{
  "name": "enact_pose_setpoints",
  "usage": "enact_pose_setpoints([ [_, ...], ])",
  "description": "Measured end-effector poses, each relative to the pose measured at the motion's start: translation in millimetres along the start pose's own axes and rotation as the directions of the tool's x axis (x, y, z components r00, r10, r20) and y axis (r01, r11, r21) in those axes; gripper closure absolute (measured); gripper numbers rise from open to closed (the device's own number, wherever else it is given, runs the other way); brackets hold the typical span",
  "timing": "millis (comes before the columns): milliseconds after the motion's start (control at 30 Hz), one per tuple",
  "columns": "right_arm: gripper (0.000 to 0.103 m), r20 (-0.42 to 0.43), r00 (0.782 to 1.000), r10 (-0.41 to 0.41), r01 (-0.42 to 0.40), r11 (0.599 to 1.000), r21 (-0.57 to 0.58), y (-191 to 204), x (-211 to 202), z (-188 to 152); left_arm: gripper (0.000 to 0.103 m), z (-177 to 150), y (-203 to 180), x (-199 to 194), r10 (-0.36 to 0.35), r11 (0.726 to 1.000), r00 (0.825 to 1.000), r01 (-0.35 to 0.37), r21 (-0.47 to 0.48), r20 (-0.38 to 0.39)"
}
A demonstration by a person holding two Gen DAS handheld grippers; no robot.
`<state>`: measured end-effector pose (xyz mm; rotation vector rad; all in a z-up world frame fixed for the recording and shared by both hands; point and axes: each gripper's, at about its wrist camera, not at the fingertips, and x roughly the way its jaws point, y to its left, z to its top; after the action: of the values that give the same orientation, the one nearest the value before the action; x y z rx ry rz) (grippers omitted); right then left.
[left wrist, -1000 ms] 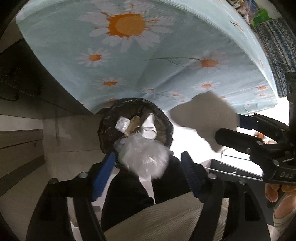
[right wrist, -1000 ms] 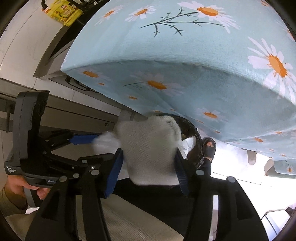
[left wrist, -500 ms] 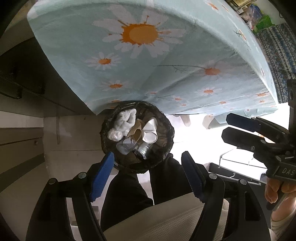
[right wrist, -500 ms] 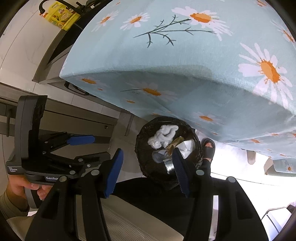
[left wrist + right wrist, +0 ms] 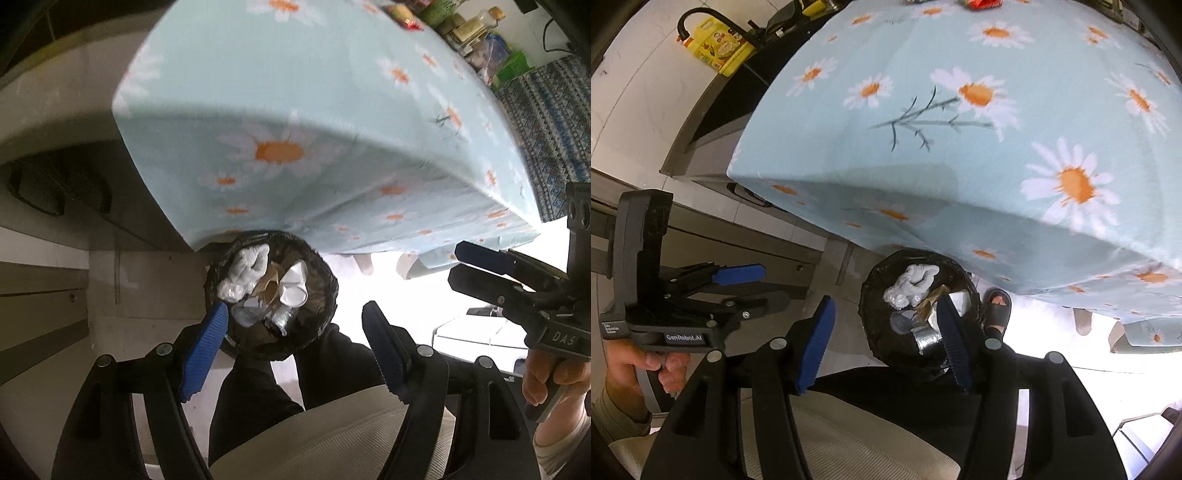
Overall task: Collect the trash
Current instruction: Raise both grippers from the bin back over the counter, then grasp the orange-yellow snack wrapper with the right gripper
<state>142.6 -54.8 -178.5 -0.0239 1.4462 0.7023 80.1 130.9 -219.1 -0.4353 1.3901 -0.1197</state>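
A round bin with a black liner [image 5: 325, 291] [image 5: 875, 332] stands on the floor under the table's edge. In it lie a white crumpled cloth [image 5: 247, 264] [image 5: 916, 278], crushed white paper cups [image 5: 293, 288], brown paper and a silver can [image 5: 929, 338]. My left gripper [image 5: 295, 347] is open and empty above the bin. My right gripper [image 5: 886, 339] is open and empty above it too. Each gripper shows in the other's view: the right one [image 5: 480, 264], the left one [image 5: 746, 291].
A table with a light-blue daisy cloth [image 5: 314, 110] [image 5: 960, 129] overhangs the bin. My legs in black trousers [image 5: 251, 398] and a sandalled foot [image 5: 997, 310] are beside the bin. A yellow bottle [image 5: 716, 48] stands on a dark counter at the left.
Both grippers let go of white wads, which dropped into the bin. Both have since risen and tilted up, so more of the table top shows.
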Motion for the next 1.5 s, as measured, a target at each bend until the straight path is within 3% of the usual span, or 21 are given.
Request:
enact_pose_setpoints([
  [433,0.046,0.124,0.992,-0.028,0.033,0.999,-0.035,0,-59,20,0.030,24,-33,-41,-0.022,0.997,0.994,0.014,0.074,0.104],
  [767,0.046,0.220,0.974,-0.058,0.074,0.995,-0.063,-16,-93,61,0.030,56,-52,-68,0.003,0.995,0.981,-0.022,0.098,0.194],
  [1100,0.040,0.223,0.974,-0.048,0.081,0.987,-0.139,-42,-100,123,0.030,99,-72,-78,0.053,0.995,0.968,-0.071,0.065,0.246],
  [1500,0.036,0.187,0.982,-0.020,0.059,0.977,-0.205,-82,-82,203,0.030,156,-93,-71,0.142,0.990,0.960,-0.144,-0.010,0.241],
])
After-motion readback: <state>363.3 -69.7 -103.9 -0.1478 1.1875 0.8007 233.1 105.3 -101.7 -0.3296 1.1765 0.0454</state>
